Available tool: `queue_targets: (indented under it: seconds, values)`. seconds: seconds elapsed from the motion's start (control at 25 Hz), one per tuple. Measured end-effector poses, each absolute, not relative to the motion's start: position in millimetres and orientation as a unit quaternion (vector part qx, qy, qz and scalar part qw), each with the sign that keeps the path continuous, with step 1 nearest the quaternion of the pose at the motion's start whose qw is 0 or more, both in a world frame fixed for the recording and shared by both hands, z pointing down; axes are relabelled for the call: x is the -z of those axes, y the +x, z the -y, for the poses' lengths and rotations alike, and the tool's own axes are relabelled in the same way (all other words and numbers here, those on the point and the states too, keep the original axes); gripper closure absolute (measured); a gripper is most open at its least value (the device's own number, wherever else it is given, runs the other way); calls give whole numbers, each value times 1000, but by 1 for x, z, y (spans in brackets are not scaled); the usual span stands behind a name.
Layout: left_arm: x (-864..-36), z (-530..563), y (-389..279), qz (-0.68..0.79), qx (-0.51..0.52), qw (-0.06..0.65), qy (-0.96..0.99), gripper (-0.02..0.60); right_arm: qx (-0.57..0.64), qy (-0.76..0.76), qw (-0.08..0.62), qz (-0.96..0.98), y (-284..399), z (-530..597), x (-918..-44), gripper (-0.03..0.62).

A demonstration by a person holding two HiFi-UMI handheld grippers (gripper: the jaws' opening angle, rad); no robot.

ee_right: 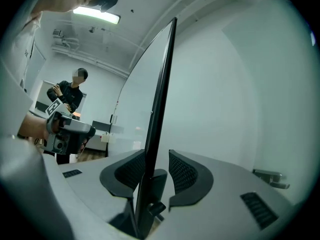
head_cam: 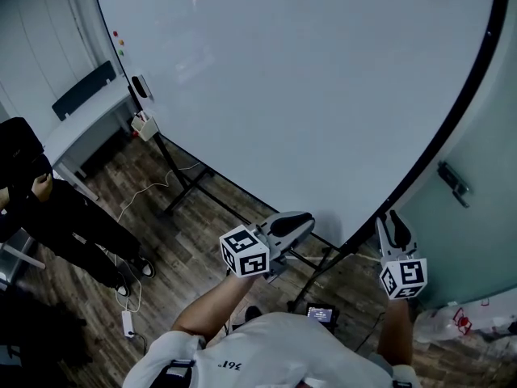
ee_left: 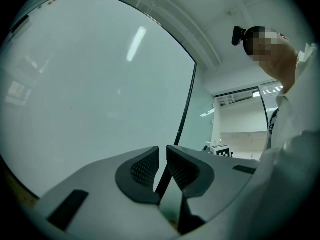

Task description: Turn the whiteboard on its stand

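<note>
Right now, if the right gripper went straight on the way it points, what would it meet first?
The whiteboard's black edge, already standing between the right gripper's jaws; it looks very near.

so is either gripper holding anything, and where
The right gripper straddles the side edge of the whiteboard near its bottom corner, but one pad stands off it: no firm grip. The left gripper holds nothing.

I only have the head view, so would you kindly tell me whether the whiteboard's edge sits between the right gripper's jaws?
Observer: Yes; in the right gripper view the black edge of the whiteboard stands between the jaws of the right gripper, with a gap at one pad.
Operator: Thank you; and the other one?
Observer: The jaws of the left gripper stand nearly together, with nothing between them.
</note>
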State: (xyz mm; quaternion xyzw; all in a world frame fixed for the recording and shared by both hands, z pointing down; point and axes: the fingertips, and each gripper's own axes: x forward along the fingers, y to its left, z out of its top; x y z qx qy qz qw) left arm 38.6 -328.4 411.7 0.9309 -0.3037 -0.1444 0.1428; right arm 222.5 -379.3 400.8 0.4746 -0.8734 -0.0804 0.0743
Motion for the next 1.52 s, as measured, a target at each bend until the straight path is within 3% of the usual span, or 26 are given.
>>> queue_targets:
  seconds: [0.76, 1.52]
  values:
    - [-411, 314, -9, 305, 158, 145, 928, 528, 42, 525, 7, 850, 213, 339, -389, 450]
    - [-434, 279, -86, 319, 164, 170, 918, 528, 5, 505, 16, 863, 123, 314, -411, 530]
